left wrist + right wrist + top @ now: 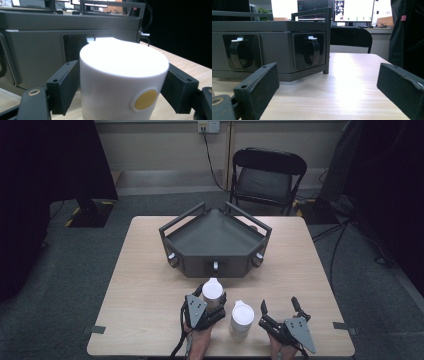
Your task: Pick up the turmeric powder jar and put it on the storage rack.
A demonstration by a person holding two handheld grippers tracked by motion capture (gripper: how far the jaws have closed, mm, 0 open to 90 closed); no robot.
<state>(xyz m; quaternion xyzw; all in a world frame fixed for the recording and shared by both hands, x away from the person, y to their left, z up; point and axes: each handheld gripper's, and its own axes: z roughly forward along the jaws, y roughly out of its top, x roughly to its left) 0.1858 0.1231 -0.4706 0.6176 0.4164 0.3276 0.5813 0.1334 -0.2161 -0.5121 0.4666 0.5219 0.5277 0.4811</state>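
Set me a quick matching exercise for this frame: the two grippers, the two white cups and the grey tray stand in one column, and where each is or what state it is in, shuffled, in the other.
Things:
1. left gripper
2. right gripper
3. cup with yellow dot
4. second white cup
5. grey tray stand

States:
A. jaws wide apart, nothing between them
B. stands free on the table between the two grippers
C. at the far middle of the table
D. jaws on either side of a cup
E. sits between two black jaws

Pairs: 1-D, 2-A, 3-E, 4-B, 5-C

The cup looks like smooth white plastic with a matt yellow dot. The table is pale wood-grain with a slight sheen. The grey rack looks matt.
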